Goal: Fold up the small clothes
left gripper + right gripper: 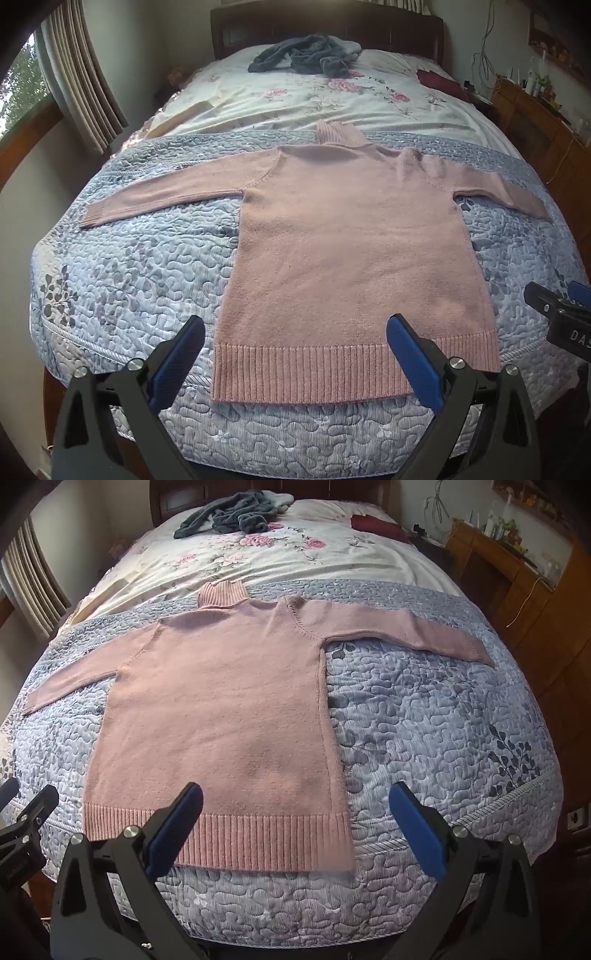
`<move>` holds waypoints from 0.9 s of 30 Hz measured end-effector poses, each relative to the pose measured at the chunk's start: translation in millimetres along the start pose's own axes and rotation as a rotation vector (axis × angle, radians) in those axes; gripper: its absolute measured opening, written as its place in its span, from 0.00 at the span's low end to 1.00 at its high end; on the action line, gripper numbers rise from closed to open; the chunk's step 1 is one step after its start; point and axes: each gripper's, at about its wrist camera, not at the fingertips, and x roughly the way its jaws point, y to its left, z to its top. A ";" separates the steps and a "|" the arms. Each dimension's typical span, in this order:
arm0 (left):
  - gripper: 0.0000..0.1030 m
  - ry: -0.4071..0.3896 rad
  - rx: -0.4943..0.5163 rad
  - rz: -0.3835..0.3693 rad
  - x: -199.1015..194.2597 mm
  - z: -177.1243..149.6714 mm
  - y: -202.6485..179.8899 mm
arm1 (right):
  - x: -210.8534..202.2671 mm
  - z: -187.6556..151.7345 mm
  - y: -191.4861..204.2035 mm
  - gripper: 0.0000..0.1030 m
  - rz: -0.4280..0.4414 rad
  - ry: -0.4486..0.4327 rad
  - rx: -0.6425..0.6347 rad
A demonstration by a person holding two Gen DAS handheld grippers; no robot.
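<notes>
Pink knit sweater (347,236), ribbed turtleneck and hem. Lies flat, unfolded, on the bed. Collar at 12 o'clock, hem at 6, sleeves spread toward 9 and 3.

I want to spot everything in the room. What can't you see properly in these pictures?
- Grey clothes, left view: heaped up, so what kind they are is hidden.
- Dark red cloth, right view: too small to tell.
- Desk things, left view: tiny, blurred.
- Right gripper, left view: cut off by the edge.
- Sweater underside: lies flat on the bed.
</notes>
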 end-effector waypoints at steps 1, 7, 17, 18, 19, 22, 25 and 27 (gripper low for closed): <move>0.96 -0.001 -0.003 0.002 0.3 0.0 -0.5 | 1.3 0.4 -0.4 0.97 -0.001 0.002 -0.002; 0.96 -0.014 0.001 0.022 3.2 -0.2 1.3 | 4.1 2.8 -3.6 0.97 0.001 -0.005 -0.003; 0.96 0.000 -0.004 0.020 9.2 -1.5 0.4 | 9.3 3.1 -7.1 0.97 0.004 0.003 0.004; 0.96 -0.001 -0.005 0.019 9.1 -1.4 0.1 | 9.3 3.2 -7.2 0.97 0.004 0.003 0.004; 0.96 -0.003 -0.005 0.017 8.5 -0.9 -0.4 | 9.7 3.0 -7.1 0.97 0.005 0.003 0.003; 0.96 -0.010 -0.002 0.013 5.8 -0.2 -1.7 | 10.4 2.6 -7.5 0.97 0.008 0.007 0.003; 0.96 -0.013 -0.001 0.013 4.4 0.7 -3.6 | 10.7 1.3 -6.7 0.97 0.008 0.007 0.001; 0.96 -0.013 -0.002 0.011 4.7 0.3 -3.8 | 10.7 0.8 -6.8 0.97 0.010 0.007 0.002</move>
